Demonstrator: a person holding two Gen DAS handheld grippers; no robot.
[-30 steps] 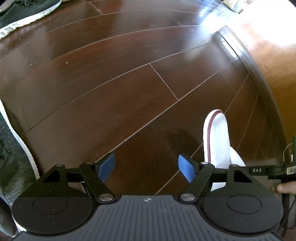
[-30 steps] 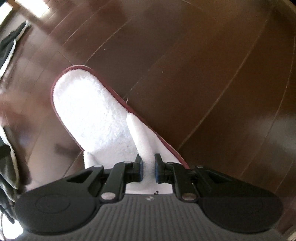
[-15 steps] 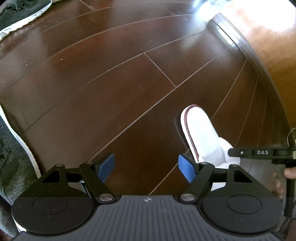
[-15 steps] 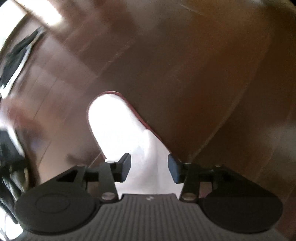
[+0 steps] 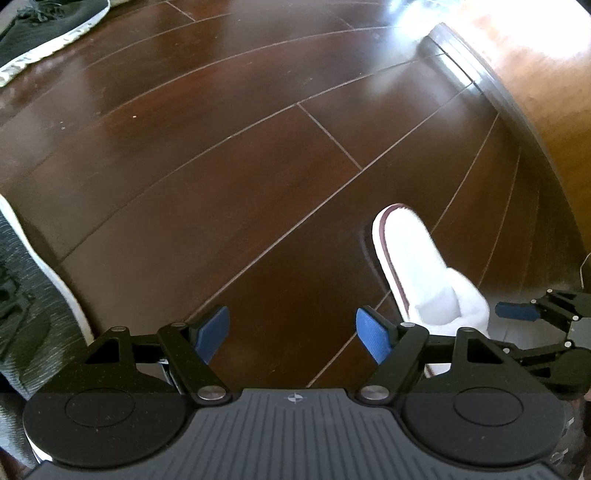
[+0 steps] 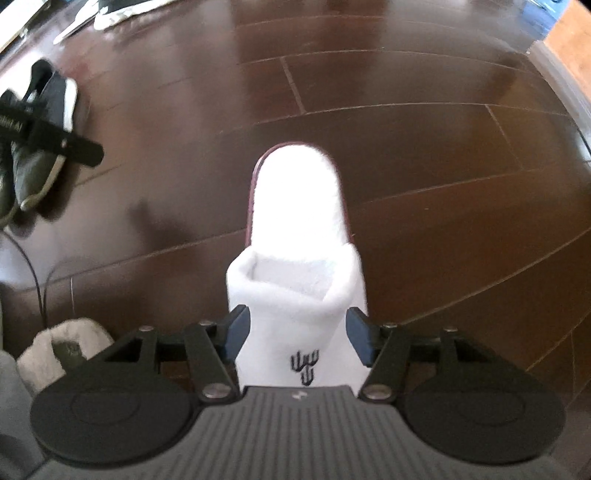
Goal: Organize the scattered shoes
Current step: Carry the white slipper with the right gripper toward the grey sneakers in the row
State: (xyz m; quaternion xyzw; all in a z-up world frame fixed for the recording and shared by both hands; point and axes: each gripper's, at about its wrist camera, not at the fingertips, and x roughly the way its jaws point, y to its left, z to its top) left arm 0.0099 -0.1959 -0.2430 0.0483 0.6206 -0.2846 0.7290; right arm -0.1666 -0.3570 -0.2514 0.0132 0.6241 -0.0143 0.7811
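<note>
A white terry slipper with a dark red sole edge and a small black logo lies flat on the dark wood floor, toe end nearest me. My right gripper is open, its blue pads flanking the slipper's toe cover without clamping it. In the left wrist view the same slipper lies at the lower right, with the right gripper just behind it. My left gripper hangs open over bare floor, nothing between its fingers.
Dark sneakers lie at the left, another dark sneaker at the far top left, and a grey knit sneaker close by on the left. A grey fuzzy slipper sits lower left. A wooden panel bounds the right.
My right gripper has opened and let go of the white slipper, which now rests flat on the floor. The right gripper has drawn back a little. My left gripper stays open.
</note>
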